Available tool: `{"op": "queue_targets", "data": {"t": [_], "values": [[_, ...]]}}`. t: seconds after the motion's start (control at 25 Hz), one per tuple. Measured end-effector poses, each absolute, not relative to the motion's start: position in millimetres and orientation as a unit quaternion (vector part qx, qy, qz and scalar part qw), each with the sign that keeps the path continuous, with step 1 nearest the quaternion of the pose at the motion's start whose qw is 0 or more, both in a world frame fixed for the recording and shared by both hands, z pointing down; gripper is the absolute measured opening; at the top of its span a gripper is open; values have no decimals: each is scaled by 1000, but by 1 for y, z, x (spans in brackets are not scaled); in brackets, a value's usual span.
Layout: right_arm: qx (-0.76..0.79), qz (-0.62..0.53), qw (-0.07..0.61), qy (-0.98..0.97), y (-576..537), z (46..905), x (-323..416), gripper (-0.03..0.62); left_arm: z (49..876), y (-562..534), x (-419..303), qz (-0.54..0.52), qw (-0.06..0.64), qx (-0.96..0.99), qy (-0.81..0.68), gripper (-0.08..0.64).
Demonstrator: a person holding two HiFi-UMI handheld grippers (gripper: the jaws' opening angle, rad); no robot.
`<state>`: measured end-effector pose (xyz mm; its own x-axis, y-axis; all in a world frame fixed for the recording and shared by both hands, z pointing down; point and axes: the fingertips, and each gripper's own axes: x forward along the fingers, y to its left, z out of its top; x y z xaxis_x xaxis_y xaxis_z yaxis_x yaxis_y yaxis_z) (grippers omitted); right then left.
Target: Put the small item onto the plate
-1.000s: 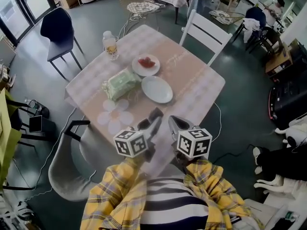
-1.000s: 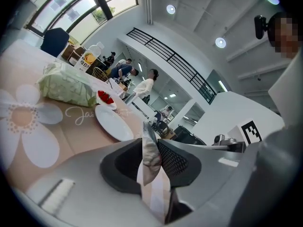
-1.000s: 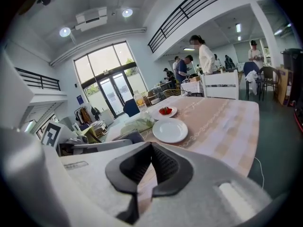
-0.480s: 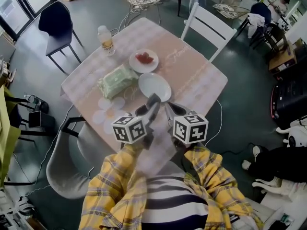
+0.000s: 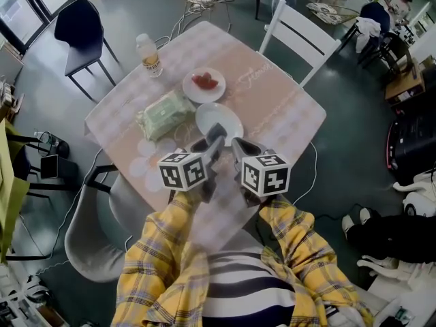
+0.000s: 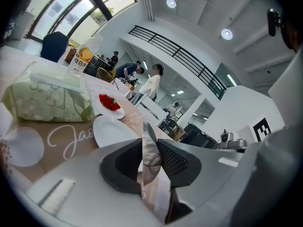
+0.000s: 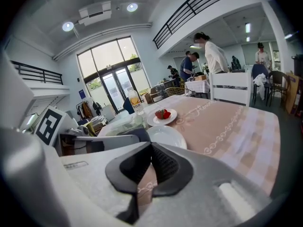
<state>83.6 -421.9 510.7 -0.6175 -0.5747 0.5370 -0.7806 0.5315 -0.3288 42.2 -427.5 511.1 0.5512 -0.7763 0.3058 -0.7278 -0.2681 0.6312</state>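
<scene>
At lower centre, the left gripper (image 6: 149,143) pinches a thin packet (image 6: 150,161). The right gripper (image 7: 150,148) beside it is closed on nothing. Both have come forward in the last second, so the packet now reaches the near rim of the empty plate (image 5: 230,120). The release seems close. The strawberry plate (image 5: 204,85) stands behind.

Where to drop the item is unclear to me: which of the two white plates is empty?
The nearer plate is bare white; the farther plate, toward the bottle, holds red strawberries.
</scene>
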Motion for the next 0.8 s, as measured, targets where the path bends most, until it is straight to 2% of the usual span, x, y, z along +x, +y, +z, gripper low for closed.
{"op": "queue_targets", "data": {"t": [0.8], "values": [[396, 292, 193, -849, -438, 525, 85, 2, 544, -462, 63, 57, 436, 792, -424, 91]]}}
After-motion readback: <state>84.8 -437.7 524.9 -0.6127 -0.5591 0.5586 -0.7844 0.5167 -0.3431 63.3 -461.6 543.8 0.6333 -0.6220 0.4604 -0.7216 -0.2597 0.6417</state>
